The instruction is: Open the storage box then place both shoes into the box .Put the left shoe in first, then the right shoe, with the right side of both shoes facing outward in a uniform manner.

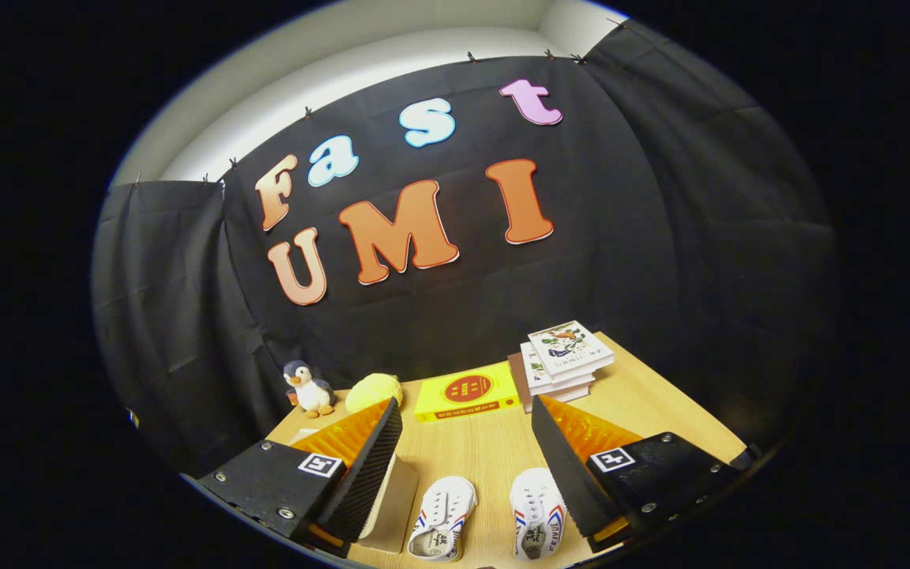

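Black two-finger gripper point(467, 438) wide apart above pale wooden table point(494, 450).
Near, between fingers: two small white canvas shoes point(441, 518) point(536, 514); far: yellow flat box point(467, 391).

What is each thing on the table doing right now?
gripper: open, holding nothing
left white shoe: upright on table, between the fingers
right white shoe: upright, beside the other
yellow box: lying flat, shut
books: stacked
penguin toy: standing
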{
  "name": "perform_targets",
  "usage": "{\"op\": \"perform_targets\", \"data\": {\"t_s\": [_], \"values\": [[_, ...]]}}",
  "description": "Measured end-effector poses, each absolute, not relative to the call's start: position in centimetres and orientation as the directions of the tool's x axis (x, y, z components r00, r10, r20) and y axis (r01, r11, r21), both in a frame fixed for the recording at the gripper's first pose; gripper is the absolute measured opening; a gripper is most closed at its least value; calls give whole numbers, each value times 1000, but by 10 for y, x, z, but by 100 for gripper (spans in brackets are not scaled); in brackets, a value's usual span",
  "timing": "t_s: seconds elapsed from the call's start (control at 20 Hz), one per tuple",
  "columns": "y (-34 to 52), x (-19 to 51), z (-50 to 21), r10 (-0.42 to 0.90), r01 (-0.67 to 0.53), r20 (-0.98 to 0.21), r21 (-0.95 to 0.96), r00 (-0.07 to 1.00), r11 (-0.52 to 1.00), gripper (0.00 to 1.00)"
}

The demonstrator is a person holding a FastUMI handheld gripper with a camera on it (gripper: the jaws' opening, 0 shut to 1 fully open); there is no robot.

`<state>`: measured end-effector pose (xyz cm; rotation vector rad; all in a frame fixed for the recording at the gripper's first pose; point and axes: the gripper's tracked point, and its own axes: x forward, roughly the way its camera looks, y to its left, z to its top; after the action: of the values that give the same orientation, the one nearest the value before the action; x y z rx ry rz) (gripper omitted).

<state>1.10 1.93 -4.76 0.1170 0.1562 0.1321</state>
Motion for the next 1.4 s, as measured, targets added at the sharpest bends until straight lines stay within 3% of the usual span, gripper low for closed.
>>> {"op": "perform_targets", "data": {"t_s": [0.35, 0.65, 1.1, 1.4], "values": [[57, 17, -107, 355, -211, -296, 425, 887, 880, 98], [91, 11, -175, 571, -167, -397, 699, 719, 695, 98], [162, 5, -245, 779, -94, -379, 870, 499, 484, 98], [188, 10, -250, 844, -11, -281, 947, 457, 322, 97]]}}
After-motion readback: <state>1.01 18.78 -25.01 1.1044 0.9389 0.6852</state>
